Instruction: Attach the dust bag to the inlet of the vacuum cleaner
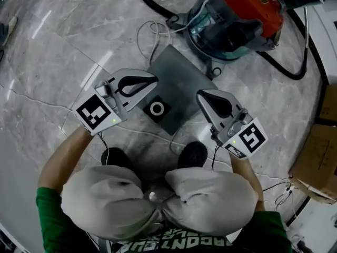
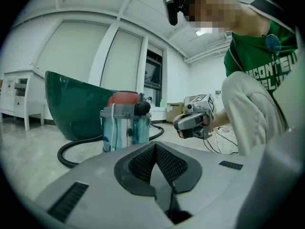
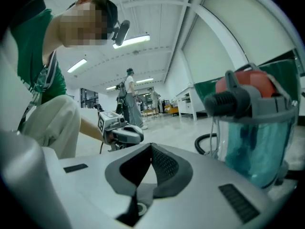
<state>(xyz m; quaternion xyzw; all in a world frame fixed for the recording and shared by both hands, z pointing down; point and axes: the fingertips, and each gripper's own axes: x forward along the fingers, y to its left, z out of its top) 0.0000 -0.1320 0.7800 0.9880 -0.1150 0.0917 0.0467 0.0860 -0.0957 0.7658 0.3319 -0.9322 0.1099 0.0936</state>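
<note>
Fingers (image 2: 143, 163) of left gripper (image 1: 152, 80) are seen shut, empty; right gripper (image 1: 203, 95) likewise closed on nothing. Dust bag (image 1: 181, 86) is seen flat on floor (image 1: 63, 46) betw. both, near vacuum cleaner (image 1: 237, 22), unattached. Pickup & fitting to inlet judged still to be done.

I'm looking down on a grey, pale-veined marble floor (image 1: 47, 46); white walls (image 2: 71, 46), a white desk (image 2: 16, 87), cardboard boxes (image 1: 316, 159), and ceiling strip lights (image 3: 131, 40) lit overhead
</note>
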